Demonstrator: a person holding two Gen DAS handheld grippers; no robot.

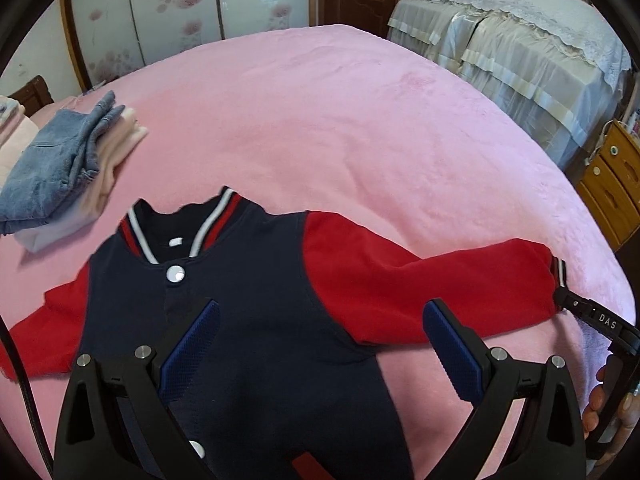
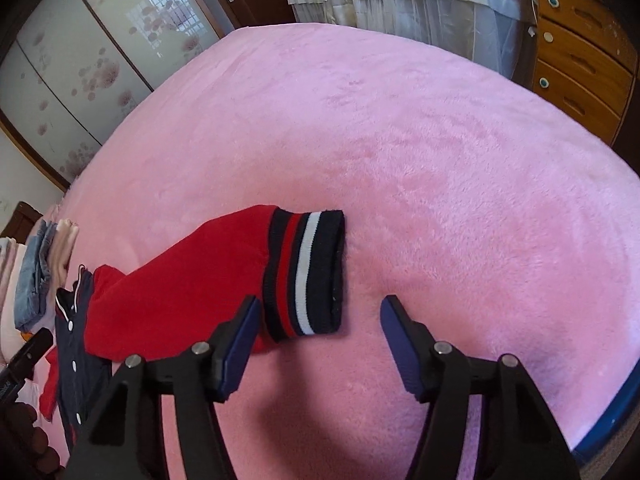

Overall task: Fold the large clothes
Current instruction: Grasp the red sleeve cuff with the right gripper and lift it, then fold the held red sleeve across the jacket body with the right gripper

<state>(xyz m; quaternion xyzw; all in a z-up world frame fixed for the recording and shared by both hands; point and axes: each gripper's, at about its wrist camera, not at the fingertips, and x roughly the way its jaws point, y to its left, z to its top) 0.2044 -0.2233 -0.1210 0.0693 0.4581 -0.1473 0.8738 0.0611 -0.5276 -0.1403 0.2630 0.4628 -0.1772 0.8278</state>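
A navy varsity jacket [image 1: 256,320] with red sleeves lies flat, front up, on the pink bed [image 1: 340,128]. My left gripper [image 1: 320,312] is open above the jacket's chest, empty. The jacket's right sleeve [image 1: 420,280] stretches out to the right. Its striped cuff [image 2: 308,272] lies just ahead of my right gripper [image 2: 318,306], which is open and empty, jaws either side of the cuff's near end. The right gripper also shows in the left wrist view [image 1: 592,316] at the cuff. The jacket body shows at the left of the right wrist view [image 2: 76,352].
A stack of folded clothes [image 1: 60,176] with jeans on top sits at the bed's far left. A second bed with lace covers [image 1: 520,40] and a wooden drawer chest [image 2: 580,52] stand beyond the right side. Wardrobe doors [image 1: 160,12] line the back.
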